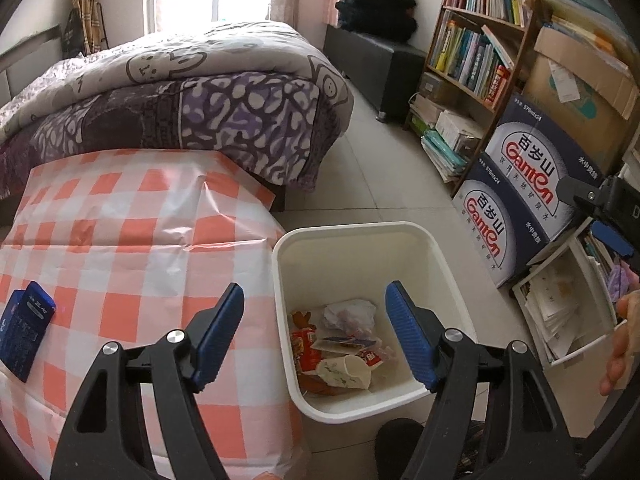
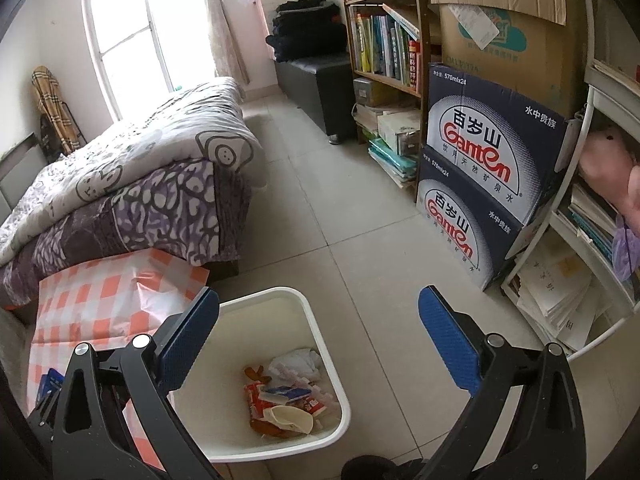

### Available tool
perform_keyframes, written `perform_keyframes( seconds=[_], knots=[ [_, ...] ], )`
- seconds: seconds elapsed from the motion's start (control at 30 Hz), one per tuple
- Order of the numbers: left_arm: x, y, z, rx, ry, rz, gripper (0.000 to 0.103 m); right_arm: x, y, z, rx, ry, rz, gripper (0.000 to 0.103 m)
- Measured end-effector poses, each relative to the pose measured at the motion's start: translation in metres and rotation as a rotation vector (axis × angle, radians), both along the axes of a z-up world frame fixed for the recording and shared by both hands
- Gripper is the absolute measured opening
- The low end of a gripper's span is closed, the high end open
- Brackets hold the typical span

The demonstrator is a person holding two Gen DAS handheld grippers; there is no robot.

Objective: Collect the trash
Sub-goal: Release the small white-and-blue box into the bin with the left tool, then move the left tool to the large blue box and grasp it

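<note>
item: white bin (image 1: 374, 236), on the floor right of the checked table (image 1: 132, 216), is holding the trash (image 1: 340, 348): wrappers, tissue, paper cup. your left gripper (image 1: 314, 334) and right gripper (image 2: 318, 342) are hanging spread, empty. a blue pack (image 1: 25, 326) is lying at the table's left, possibly still to collect.

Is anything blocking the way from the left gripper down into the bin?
Nothing visible. The left gripper is open and empty above the near-left rim of the white bin. The bin has no lid, with the trash lying loose on its bottom.
</note>
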State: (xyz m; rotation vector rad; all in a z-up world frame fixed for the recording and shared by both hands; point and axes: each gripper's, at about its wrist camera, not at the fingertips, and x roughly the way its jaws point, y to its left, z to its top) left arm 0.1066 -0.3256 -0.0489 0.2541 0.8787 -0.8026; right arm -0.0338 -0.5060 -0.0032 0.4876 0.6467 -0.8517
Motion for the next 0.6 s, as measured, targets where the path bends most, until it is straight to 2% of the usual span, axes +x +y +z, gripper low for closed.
perform_keyframes(
  seconds=[0.2,0.37,0.5,0.6],
  knots=[
    [0.005,0.007,-0.001,0.01,0.001,0.019,0.075,0.008,0.004,-0.005,0.021,0.02,0.016,0.096],
    [0.011,0.016,-0.003,0.049,-0.01,0.039,0.077,0.023,0.016,-0.008,0.034,0.033,0.049,0.096],
    [0.021,0.028,-0.008,0.108,-0.023,0.071,0.079,0.035,0.029,-0.01,0.037,0.051,0.086,0.096],
    [0.036,0.043,-0.015,0.186,-0.039,0.114,0.08,0.043,0.039,-0.012,0.04,0.064,0.114,0.096]
  ],
)
